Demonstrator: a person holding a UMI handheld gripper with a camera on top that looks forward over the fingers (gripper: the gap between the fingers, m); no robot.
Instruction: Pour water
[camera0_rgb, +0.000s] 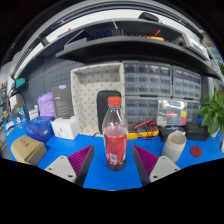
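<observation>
The jaws stand open, pink pads (84, 158) flanking a red-capped bottle (115, 135) upright on the blue worktop (100, 178). Best to centre on it and close below the label. A white cup (174, 146) waits just beyond, to the side.

Bottle (115, 137) base was hidden between the fingers (80, 160); contact couldn't be told. Items on the shelf (150, 70) beyond were too small to identify.
</observation>
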